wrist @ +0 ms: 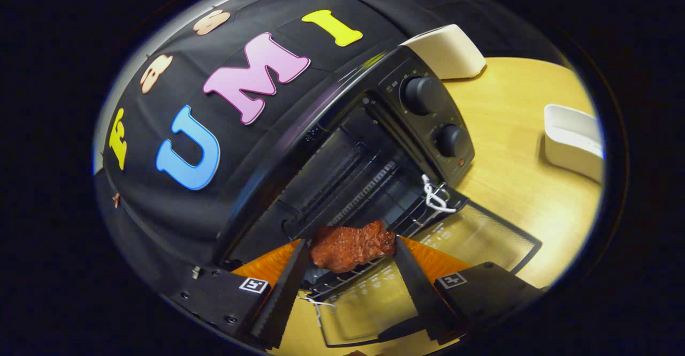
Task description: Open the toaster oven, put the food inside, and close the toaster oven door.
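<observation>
Gripper (pixel 350 254) fingers pinched the piece of food (pixel 350 246) between their tips, held over the wire rack (pixel 342 281) at the mouth of the toaster oven (pixel 342 158), whose glass door (pixel 471 233) lay folded down open. Judged mid-insertion: next, push deeper, release, then lift the door. No legible brand; dial markings too small to read.

White container (pixel 447 51) behind; white tray (pixel 572 142) aside on wooden table (pixel 514 168).
</observation>
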Demonstrator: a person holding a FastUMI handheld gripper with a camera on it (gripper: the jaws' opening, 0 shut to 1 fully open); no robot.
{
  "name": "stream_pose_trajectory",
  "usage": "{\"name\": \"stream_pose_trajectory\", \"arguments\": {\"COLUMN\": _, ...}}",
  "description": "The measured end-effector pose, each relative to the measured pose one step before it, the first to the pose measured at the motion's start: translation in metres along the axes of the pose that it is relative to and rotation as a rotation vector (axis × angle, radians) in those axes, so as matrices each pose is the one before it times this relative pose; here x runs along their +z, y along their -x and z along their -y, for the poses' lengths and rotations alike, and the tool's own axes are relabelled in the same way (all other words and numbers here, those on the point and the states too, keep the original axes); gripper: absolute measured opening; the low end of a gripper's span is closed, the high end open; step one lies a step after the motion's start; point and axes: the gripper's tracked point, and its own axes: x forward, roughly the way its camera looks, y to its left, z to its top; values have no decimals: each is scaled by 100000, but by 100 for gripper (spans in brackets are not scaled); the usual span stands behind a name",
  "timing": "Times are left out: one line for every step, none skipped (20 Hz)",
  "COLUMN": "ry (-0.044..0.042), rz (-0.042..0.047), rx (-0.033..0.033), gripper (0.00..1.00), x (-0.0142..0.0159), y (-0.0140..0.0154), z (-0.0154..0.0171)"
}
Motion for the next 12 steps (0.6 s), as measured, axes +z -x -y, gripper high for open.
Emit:
{"name": "stream_pose_trajectory", "arguments": {"ry": 2423, "rz": -481, "rx": -506, "gripper": 98, "x": 165, "y": 86, "z": 179}}
{"name": "stream_pose_trajectory", "arguments": {"ry": 2436, "rz": -952, "rx": -533, "gripper": 98, "x": 140, "y": 431, "z": 297}}
{"name": "stream_pose_trajectory", "arguments": {"ry": 2294, "rz": -1104, "rx": -137, "gripper": 98, "x": 43, "y": 534, "z": 176}}
{"name": "stream_pose_trajectory", "arguments": {"ry": 2522, "rz": -852, "rx": -622, "gripper": 98, "x": -48, "y": 742, "z": 154}}
{"name": "stream_pose_trajectory", "arguments": {"ry": 2840, "rz": -547, "rx": -819, "gripper": 98, "x": 94, "y": 709, "z": 382}}
{"name": "stream_pose_trajectory", "arguments": {"ry": 2892, "rz": -880, "rx": -933, "gripper": 98, "x": -175, "y": 997, "z": 350}}
{"name": "stream_pose_trajectory", "arguments": {"ry": 2631, "rz": -1325, "rx": -504, "gripper": 98, "x": -207, "y": 958, "z": 232}}
{"name": "stream_pose_trajectory", "arguments": {"ry": 2694, "rz": -1929, "rx": -385, "gripper": 98, "x": -364, "y": 864, "z": 135}}
{"name": "stream_pose_trajectory", "arguments": {"ry": 3268, "rz": -1700, "rx": -628, "gripper": 98, "x": -247, "y": 867, "z": 175}}
{"name": "stream_pose_trajectory", "arguments": {"ry": 3936, "rz": -1506, "rx": -1152, "gripper": 98, "x": -253, "y": 954, "z": 208}}
{"name": "stream_pose_trajectory", "arguments": {"ry": 4212, "rz": -962, "rx": -731, "gripper": 98, "x": -105, "y": 747, "z": 169}}
{"name": "stream_pose_trajectory", "arguments": {"ry": 4331, "rz": -1560, "rx": -1188, "gripper": 98, "x": -535, "y": 1058, "z": 175}}
